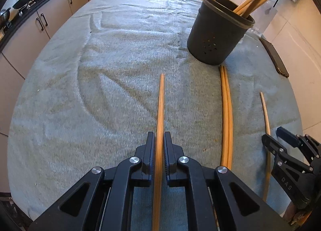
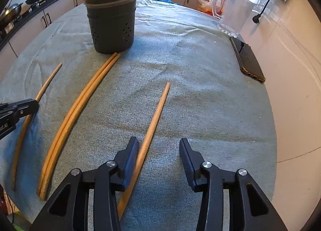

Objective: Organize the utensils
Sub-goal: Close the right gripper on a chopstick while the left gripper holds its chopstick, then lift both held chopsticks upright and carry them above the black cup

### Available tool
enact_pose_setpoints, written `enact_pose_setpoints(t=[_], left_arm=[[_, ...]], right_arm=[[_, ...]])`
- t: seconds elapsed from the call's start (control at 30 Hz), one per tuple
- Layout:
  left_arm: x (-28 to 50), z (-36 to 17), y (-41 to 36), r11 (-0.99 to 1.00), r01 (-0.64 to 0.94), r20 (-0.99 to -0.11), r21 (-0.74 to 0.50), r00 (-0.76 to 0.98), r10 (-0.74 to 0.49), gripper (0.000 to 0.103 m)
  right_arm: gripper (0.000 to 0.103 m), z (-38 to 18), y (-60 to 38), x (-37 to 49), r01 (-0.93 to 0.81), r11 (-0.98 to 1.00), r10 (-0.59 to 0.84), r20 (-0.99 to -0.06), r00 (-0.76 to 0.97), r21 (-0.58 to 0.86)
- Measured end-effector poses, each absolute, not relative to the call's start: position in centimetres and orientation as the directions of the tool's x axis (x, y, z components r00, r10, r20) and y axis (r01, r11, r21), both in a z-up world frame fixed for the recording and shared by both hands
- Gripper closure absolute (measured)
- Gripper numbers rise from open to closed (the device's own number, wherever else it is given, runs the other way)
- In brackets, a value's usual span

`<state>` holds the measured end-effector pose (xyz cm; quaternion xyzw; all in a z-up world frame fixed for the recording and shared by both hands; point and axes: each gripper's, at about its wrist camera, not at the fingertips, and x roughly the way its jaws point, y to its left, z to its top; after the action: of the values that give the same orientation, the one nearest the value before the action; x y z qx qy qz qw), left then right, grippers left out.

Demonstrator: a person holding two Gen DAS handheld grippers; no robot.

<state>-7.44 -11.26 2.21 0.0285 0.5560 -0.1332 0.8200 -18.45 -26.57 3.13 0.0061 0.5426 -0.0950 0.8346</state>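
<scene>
Left gripper [image 1: 159, 140] clamps thin wooden chopstick [image 1: 161, 106] for the perforated dark holder [image 1: 218, 32]; right gripper [image 2: 158, 150] stands released.

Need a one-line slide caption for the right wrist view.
Right gripper open over a loose chopstick on the cloth-covered table, perforated utensil holder behind.

The left half of the bench [image 1: 80, 90] lies bare. At the far right, the dark holder [image 1: 218, 36], a phone [image 2: 248, 60] and a glass jug [image 2: 234, 16] block passage; loose chopsticks [image 2: 80, 110] lie between.
</scene>
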Motion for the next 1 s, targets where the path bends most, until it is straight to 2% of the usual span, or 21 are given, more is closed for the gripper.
enact_pose_setpoints(t=[0.17, 0.47, 0.5, 0.53, 0.57, 0.63, 0.8, 1.0], left_arm=[[-4.9, 2.1, -11.6, 0.959, 0.260, -0.933, -0.115, 0.303, -0.194, 0.095], [-3.3, 2.2, -12.7, 0.946, 0.314, -0.928, -0.076, 0.324, -0.182, 0.095], [-3.3, 2.2, -12.8, 0.943, 0.322, -0.924, -0.079, 0.332, -0.191, 0.095], [-3.5, 2.3, -12.8, 0.941, 0.328, -0.920, -0.078, 0.340, -0.195, 0.096], [-3.6, 2.2, -12.7, 0.940, 0.331, -0.915, -0.080, 0.350, -0.201, 0.098], [-4.0, 2.4, -12.1, 0.939, 0.325, -0.903, -0.114, 0.359, -0.234, 0.098], [-6.3, 5.1, -10.3, 0.932, 0.322, -0.853, -0.165, 0.428, -0.298, 0.098], [-9.7, 10.5, -8.4, 0.914, 0.355, -0.750, -0.198, 0.545, -0.375, 0.098]], right_arm=[[0.057, 2.9, -28.6, -16.7, 0.179, 0.984, -0.046, -0.930, 0.364, 0.022], [0.062, 3.0, -29.5, -13.3, 0.218, 0.976, -0.056, -0.936, 0.347, 0.022], [0.070, 3.0, -29.3, -13.3, 0.217, 0.976, -0.057, -0.933, 0.355, 0.023], [0.086, 3.0, -29.1, -13.2, 0.216, 0.976, -0.063, -0.928, 0.366, 0.019], [0.093, 3.0, -29.1, -12.9, 0.219, 0.976, -0.074, -0.926, 0.371, 0.010], [0.097, 3.1, -29.5, -12.9, 0.225, 0.973, -0.037, -0.921, 0.387, 0.056], [0.097, 5.6, -31.0, -14.7, 0.244, 0.951, 0.049, -0.868, 0.495, 0.193], [0.097, 9.8, -30.6, -17.4, 0.225, 0.945, 0.053, -0.788, 0.614, 0.239]])
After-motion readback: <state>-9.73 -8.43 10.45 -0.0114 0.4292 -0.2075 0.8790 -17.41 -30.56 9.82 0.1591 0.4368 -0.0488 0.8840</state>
